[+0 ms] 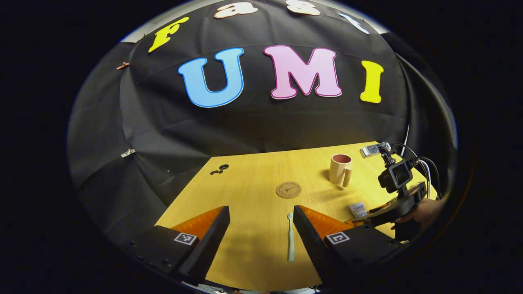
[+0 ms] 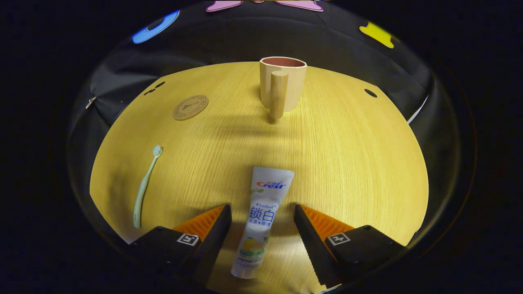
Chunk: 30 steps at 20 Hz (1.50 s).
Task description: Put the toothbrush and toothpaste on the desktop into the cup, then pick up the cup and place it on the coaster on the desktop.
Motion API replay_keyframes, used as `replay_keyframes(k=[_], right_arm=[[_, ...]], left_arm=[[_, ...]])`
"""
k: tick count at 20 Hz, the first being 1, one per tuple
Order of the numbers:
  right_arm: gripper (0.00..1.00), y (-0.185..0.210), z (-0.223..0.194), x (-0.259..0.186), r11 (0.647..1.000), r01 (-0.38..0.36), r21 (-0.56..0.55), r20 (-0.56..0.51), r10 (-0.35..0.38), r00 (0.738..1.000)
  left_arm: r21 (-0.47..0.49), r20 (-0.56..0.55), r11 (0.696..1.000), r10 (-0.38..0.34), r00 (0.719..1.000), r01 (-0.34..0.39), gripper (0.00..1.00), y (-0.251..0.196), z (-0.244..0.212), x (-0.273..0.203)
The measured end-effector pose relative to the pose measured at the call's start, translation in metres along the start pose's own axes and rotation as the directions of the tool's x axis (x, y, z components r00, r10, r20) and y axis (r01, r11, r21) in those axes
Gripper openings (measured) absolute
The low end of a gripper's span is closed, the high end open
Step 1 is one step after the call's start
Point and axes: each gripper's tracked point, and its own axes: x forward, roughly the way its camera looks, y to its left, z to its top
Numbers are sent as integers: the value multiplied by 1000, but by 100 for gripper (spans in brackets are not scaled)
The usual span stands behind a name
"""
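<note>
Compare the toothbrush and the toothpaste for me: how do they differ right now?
The toothbrush is thin and pale green; the toothpaste is a wider white printed tube. The toothpaste lies between the open right tongs; the toothbrush lies off to their left, between the open left tongs near one finger. Both lie flat on the table, outside the cup.

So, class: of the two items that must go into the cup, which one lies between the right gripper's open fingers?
The toothpaste tube: it lies between the right gripper fingers, untouched. The toothbrush lies off to their left.
</note>
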Motion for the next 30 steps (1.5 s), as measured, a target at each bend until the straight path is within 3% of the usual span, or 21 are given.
replay_keyframes(k=[1, 2, 4, 5, 6, 7, 8, 10, 13, 20, 24, 26, 30], right_arm=[[87, 0, 0, 0, 1000, 5, 8, 1, -5, 1000], [85, 0, -1, -1, 1000, 8, 12, -9, -8, 1000], [65, 2, -1, -2, 1000, 8, 19, -15, -8, 1000], [46, 3, -1, -1, 1000, 3, 16, -19, -2, 1000], [46, 5, -1, -2, 1000, -7, 15, -14, 7, 1000], [35, 5, -1, -2, 1000, -8, 8, -19, 8, 1000], [35, 5, -1, -1, 1000, -13, 1, -32, 13, 999], [25, 7, -2, -1, 999, -34, -5, -44, 34, 998], [23, 7, -3, -3, 996, -83, 14, -55, 84, 995], [23, -15, 17, -33, 996, -90, 19, 26, 90, 996], [23, -34, 34, -55, 995, -88, 40, 84, 85, 993], [23, -41, 38, -63, 994, -95, 46, 107, 90, 990], [23, -56, 43, -76, 994, -99, 42, 127, 93, 988]], left_arm=[[1, -2, 1000, -5, 1000, 5, 99, -2, -1, 0], [2, -1, 1000, -7, 1000, 7, 99, -2, 0, 0], [4, -1, 1000, -6, 1000, 6, 99, -4, -1, 0], [2, -2, 1000, -7, 1000, 7, 99, -4, 0, -1], [-1, -4, 1000, -7, 1000, 7, 99, -4, -1, -1], [0, -11, 1000, -1, 1000, 1, 99, -4, -3, -1], [1, -17, 1000, 6, 1000, -6, 99, -3, -5, -1], [-4, -24, 1000, 3, 1000, -4, 99, -5, -9, -3], [-38, -45, 999, -19, 999, 17, 99, -7, -15, 2], [-68, -196, 992, -121, 973, 110, 99, -27, -54, 40], [-102, -346, 983, -178, 921, 151, 99, -49, -91, 67], [-138, -431, 977, -204, 879, 160, 98, -63, -115, 84], [-110, -511, 983, -184, 840, 148, 95, -67, -137, 106]])
